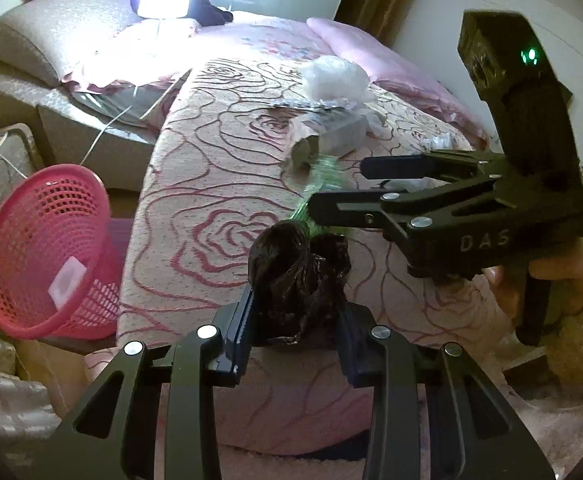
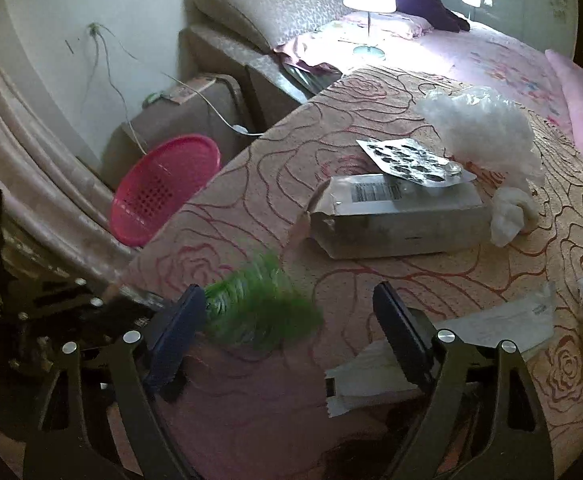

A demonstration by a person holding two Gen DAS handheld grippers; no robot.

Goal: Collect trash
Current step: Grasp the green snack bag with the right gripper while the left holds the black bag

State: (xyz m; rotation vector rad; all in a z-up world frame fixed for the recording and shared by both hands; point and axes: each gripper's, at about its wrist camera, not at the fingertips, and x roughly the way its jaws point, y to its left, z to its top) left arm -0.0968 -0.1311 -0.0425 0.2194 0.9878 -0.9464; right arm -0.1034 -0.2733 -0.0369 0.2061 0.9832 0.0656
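My left gripper (image 1: 297, 312) is shut on a crumpled black plastic bag (image 1: 291, 264), held over the front of the rose-patterned bedspread (image 1: 211, 184). My right gripper (image 2: 291, 320) stands open just above the bedspread (image 2: 331, 112). A blurred green plastic wrapper (image 2: 255, 308) lies between its fingers, against the left finger (image 2: 179, 320) and apart from the right one. In the left wrist view the right gripper (image 1: 339, 186) comes in from the right, with the green wrapper (image 1: 321, 176) at its tips.
A pink mesh basket (image 1: 43, 248) sits tilted on the floor left of the bed, with a white scrap inside. Further back on the bedspread lie a cardboard box (image 2: 395, 212), a blister pack (image 2: 411, 160), a clear plastic bag (image 2: 483, 128), a white tissue (image 2: 511, 212) and a paper slip (image 2: 451, 340).
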